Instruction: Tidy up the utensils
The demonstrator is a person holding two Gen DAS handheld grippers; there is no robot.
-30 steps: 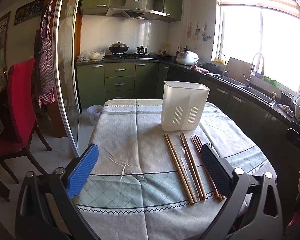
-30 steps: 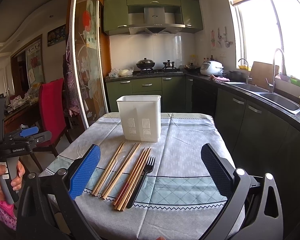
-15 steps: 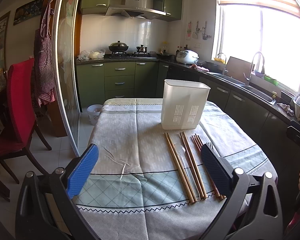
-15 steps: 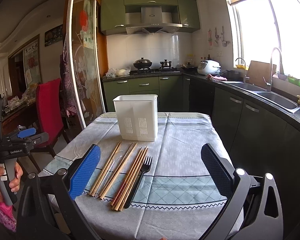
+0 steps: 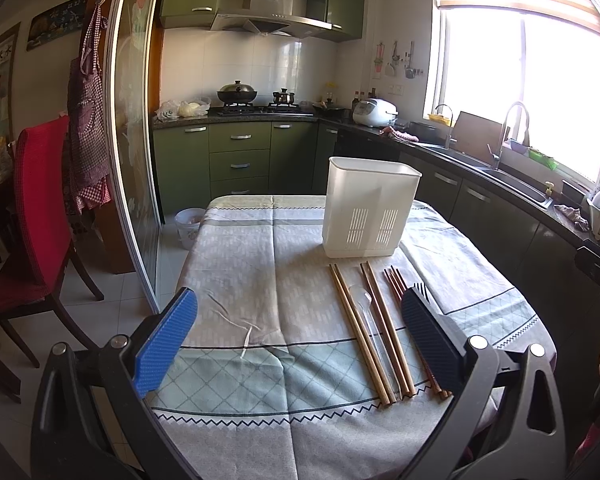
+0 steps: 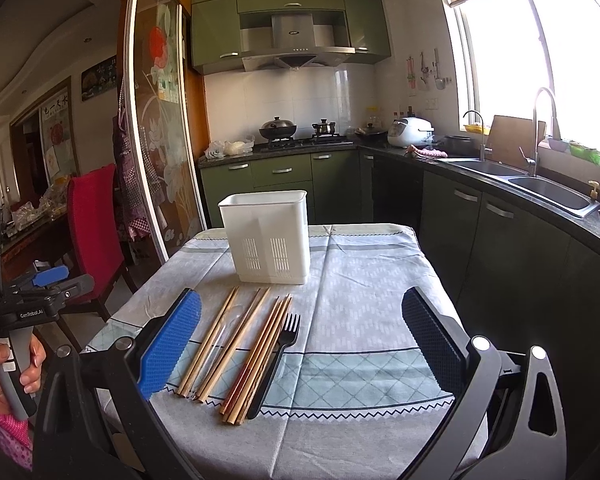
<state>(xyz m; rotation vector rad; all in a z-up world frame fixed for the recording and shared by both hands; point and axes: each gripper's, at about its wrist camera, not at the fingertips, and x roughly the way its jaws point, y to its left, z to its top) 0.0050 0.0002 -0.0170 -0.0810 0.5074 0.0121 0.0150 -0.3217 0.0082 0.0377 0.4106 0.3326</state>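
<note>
While both grippers hover over the near edge of the cloth-covered table (image 6: 372, 280), the left gripper (image 5: 300, 340) and right gripper (image 6: 300, 344) each have their fingers spread wide, holding nothing. Wooden chopsticks (image 6: 224, 340), a clear plastic spoon (image 5: 362, 300) between two pairs, and a black plastic fork (image 6: 278, 360) lie side by side just in front of the upright white utensil holder (image 6: 266, 236).

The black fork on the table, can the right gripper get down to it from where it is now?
Probably yes. The right gripper is open, holds nothing, and hangs above the tablecloth with the black fork between its fingers' line of sight. Nothing covers the fork, though the chopsticks lie right against its left side.
</note>
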